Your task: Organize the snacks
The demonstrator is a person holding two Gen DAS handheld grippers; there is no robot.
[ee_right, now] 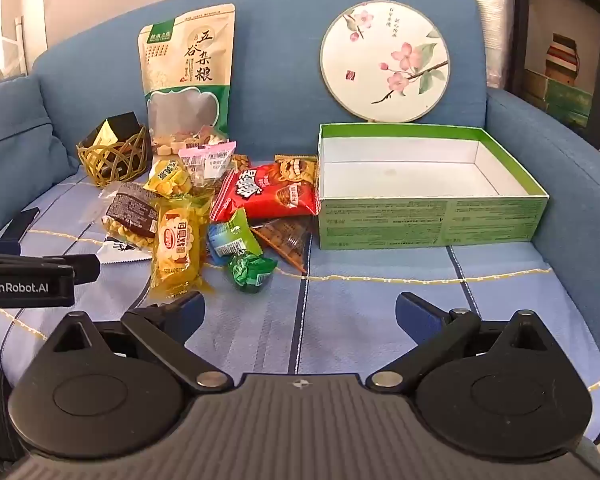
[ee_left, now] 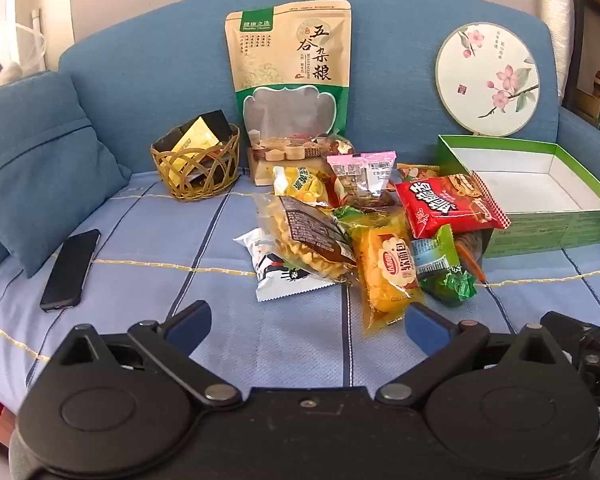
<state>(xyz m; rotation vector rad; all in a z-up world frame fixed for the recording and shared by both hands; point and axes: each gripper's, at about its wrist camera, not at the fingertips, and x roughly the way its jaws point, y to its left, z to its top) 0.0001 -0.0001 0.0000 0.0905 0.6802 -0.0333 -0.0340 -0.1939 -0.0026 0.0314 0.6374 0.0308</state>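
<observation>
Beside green box (ee_right: 432, 220); open sofa seat (ee_right: 380, 320).

Landmark: snack pile (ee_left: 364, 220) at mid-seat on the sofa (ee_left: 148, 64). Open box (ee_right: 428, 220) lies just right of the pile, touching its nearest packets; wicker basket (ee_left: 196, 168) sits left and behind, phone (ee_left: 71, 270) well left. Grain pouch (ee_left: 290, 68) stands directly behind the pile against the backrest, round fan (ee_right: 384, 62) behind the box.
</observation>
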